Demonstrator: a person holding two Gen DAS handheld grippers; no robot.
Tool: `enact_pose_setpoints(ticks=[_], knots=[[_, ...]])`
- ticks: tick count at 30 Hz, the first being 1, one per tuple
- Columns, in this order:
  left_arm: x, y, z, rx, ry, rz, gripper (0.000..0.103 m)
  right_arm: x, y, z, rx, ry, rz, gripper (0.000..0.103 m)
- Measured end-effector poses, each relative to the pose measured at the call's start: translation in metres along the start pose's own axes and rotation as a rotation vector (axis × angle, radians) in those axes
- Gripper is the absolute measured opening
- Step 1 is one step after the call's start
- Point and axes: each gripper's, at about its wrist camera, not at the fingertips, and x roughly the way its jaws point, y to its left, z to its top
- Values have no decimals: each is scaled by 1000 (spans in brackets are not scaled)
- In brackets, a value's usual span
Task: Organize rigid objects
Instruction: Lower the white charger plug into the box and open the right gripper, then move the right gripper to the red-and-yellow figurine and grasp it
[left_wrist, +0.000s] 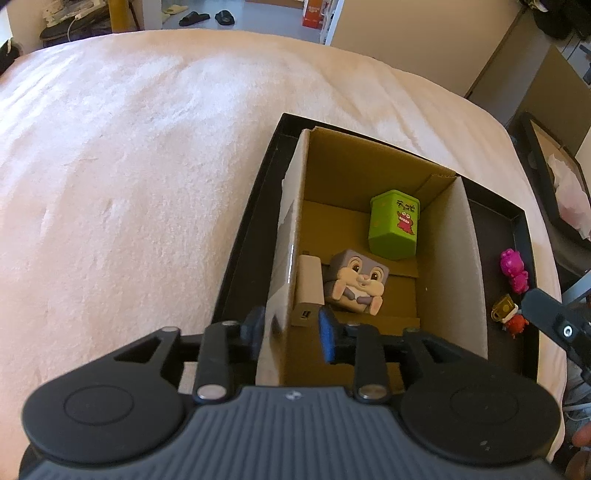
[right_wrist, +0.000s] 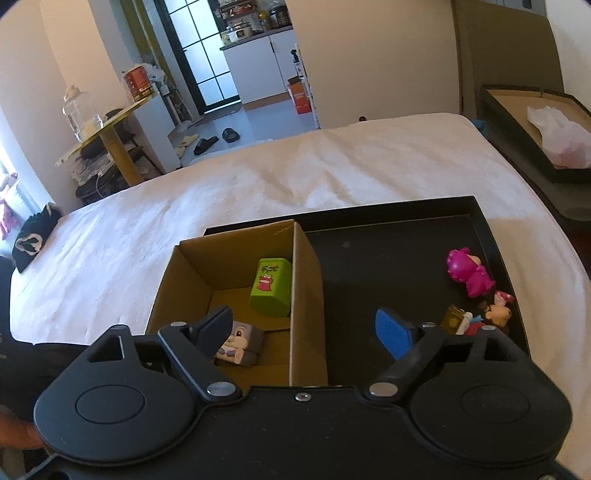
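An open cardboard box (left_wrist: 458, 254) (right_wrist: 306, 258) stands in the left part of a black tray (left_wrist: 517, 218) (right_wrist: 406, 251) on the bed. In the box lie a green toy can (left_wrist: 393, 229) (right_wrist: 271, 288), a grey bunny cube (left_wrist: 356, 282) (right_wrist: 240, 343) and a beige block (left_wrist: 309, 282). On the tray's right part are a pink figure (left_wrist: 513, 269) (right_wrist: 467, 271), a small gold cup (left_wrist: 503, 308) (right_wrist: 453, 319) and a red mouse figure (right_wrist: 496, 314). My left gripper (left_wrist: 291, 330) is shut on the box's left wall. My right gripper (right_wrist: 308, 330) is open above the box's right wall.
The pale pink bedspread (left_wrist: 129, 166) (right_wrist: 258, 173) spreads left and behind the tray. Another black tray with a plastic bag (right_wrist: 554, 136) stands off the bed to the right. A black pouch (right_wrist: 33, 236) lies at the bed's left edge.
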Motion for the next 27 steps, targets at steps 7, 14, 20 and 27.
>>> enact_pose_setpoints(ticks=[7,14,20,27], knots=[[-9,-3,0,10,-15,15,51,-9,-10,-3,5,-11,-2,93],[-11,-7,-2,7,-16,36,60,-13,-27,-6,29,-26,-17,95],[-11,-12,-1,11,-15,43,74,-14,-44,-9,43,-30,-26,96],[-8,-21,0,38,-21,85,78,-6,-60,-14,36,-38,-37,96]])
